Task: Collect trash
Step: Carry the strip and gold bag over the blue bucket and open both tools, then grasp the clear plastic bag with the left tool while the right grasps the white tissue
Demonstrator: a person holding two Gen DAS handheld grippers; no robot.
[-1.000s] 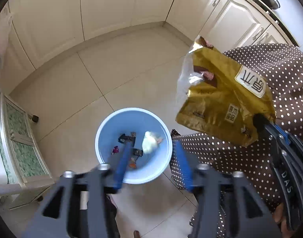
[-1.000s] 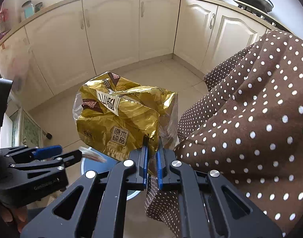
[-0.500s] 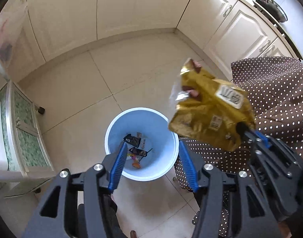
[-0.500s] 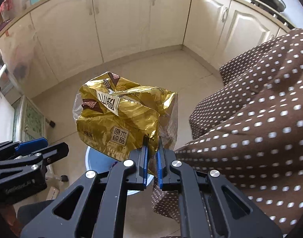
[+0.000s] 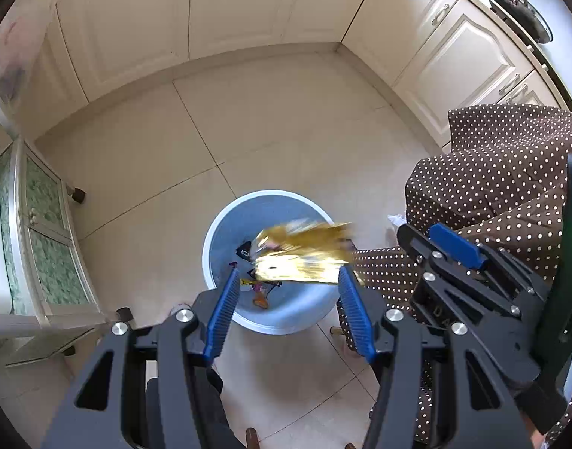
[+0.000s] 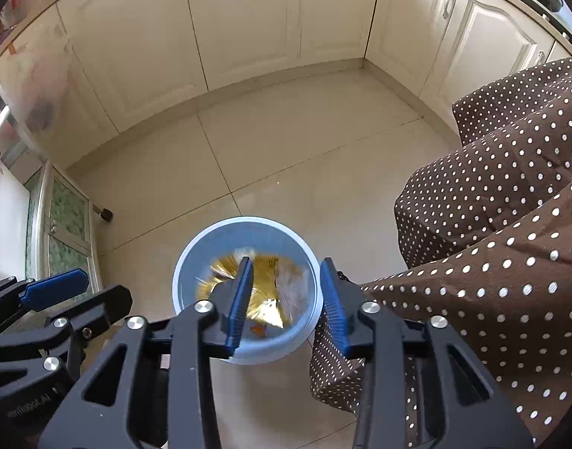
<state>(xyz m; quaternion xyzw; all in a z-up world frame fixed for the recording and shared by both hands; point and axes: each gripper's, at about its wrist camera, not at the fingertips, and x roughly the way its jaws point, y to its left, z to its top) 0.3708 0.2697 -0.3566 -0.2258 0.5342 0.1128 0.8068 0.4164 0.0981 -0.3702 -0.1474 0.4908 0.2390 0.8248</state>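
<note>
Right wrist view shows the right tongs (image 6: 286, 299) just opened, empty, dropping the light, crinkly gold wrapper (image 6: 261, 292) into the blue bin (image 6: 181, 280).

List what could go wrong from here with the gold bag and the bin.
1. The right gripper has just been opening and nothing is between its jaws; the gold bag is blurred in mid-fall near the right side of the blue bin, so it may catch the rim and spill onto the floor.
2. The polka-dot cloth hangs against the bin, so the bag might snag on it.
</note>
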